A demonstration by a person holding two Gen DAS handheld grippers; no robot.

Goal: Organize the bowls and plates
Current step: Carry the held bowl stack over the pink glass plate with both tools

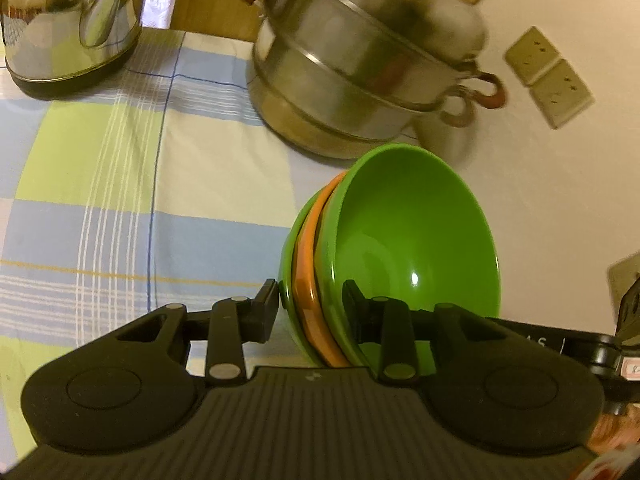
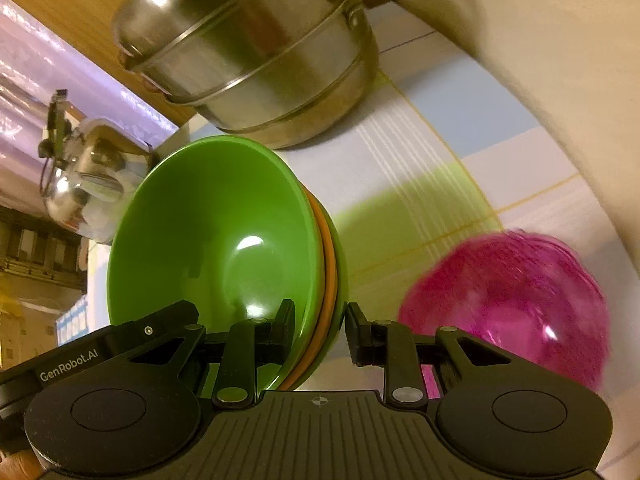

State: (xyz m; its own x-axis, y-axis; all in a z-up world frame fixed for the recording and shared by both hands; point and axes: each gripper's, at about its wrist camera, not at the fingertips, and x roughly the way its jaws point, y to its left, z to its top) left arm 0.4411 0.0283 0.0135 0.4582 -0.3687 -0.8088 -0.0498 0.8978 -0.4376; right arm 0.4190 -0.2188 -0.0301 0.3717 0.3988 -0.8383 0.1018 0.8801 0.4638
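Observation:
A nested stack of three bowls, a green bowl (image 1: 412, 232) on top, an orange bowl (image 1: 308, 240) in the middle and another green one below, is held tilted above the checked tablecloth (image 1: 120, 180). My left gripper (image 1: 312, 300) is shut on the stack's rim, one finger inside the top bowl and one outside. My right gripper (image 2: 320, 320) is shut on the opposite rim of the same stack, where the green bowl (image 2: 212, 232) and the orange rim (image 2: 330, 280) show. The left gripper's body (image 2: 68, 368) shows at the lower left of the right wrist view.
A steel steamer pot (image 1: 352, 72) with red handles stands just behind the bowls. A shiny kettle (image 1: 68, 20) sits at the back left. A pink translucent bowl (image 2: 512, 292) lies upside down on the cloth to the right. Wall sockets (image 1: 548, 76) are on the wall.

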